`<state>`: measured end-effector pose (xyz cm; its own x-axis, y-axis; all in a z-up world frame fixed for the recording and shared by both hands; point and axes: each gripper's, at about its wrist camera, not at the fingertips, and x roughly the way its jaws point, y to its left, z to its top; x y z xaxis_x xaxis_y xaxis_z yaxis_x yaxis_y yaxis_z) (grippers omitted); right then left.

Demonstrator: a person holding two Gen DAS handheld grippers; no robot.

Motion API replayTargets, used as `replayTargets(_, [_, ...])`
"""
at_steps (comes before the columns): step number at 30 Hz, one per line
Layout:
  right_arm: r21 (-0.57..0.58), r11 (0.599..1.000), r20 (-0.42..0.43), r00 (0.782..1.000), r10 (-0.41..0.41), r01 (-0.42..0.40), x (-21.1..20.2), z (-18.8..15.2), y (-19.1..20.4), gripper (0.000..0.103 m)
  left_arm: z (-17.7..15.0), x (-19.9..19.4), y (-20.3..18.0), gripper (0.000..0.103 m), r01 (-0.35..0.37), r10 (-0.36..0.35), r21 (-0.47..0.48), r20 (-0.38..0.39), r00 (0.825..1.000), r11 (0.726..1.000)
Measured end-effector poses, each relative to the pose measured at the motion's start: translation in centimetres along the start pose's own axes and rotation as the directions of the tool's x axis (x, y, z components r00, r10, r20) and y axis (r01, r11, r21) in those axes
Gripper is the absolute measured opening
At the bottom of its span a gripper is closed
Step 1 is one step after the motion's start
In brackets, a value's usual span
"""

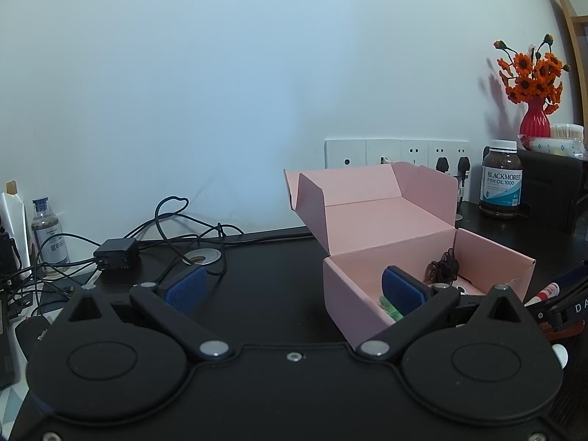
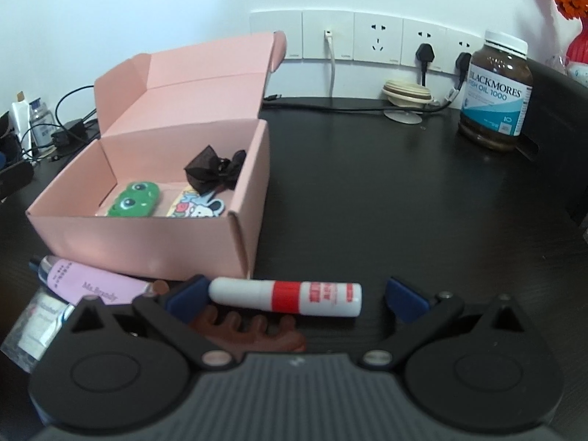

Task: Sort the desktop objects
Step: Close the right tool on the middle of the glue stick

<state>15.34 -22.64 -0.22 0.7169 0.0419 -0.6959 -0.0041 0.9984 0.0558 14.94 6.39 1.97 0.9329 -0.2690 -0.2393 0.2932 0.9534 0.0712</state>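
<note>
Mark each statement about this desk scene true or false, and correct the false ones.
1. The pink box stands with its lid open. True.
2. The green frog case lies on the desk outside the box. False: it lies inside the box, beside a cartoon sticker.
3. The right gripper is shut on the white and red tube. False: its jaws are wide open, with the tube lying on the desk between them.
4. A black bow sits inside the box. True.
5. The fish oil bottle is in the box. False: it stands on the desk near the wall sockets.
</note>
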Motion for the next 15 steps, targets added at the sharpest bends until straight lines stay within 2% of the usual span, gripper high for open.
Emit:
replayTargets(7, [-0.019, 1.0, 0.007, 1.0, 0.011, -0.011, 0.05, 0.14, -0.11, 0.102, -0.02, 0.01, 0.13, 0.103, 0.0, 0.0, -0.009, 0.0, 1.0, 1.0])
replayTargets(15, [-0.027, 0.999, 0.037, 0.999, 0.037, -0.036, -0.35, -0.13, 0.17, 0.086, -0.01, 0.02, 0.02, 0.103, 0.005, -0.005, -0.004, -0.002, 1.0, 1.0])
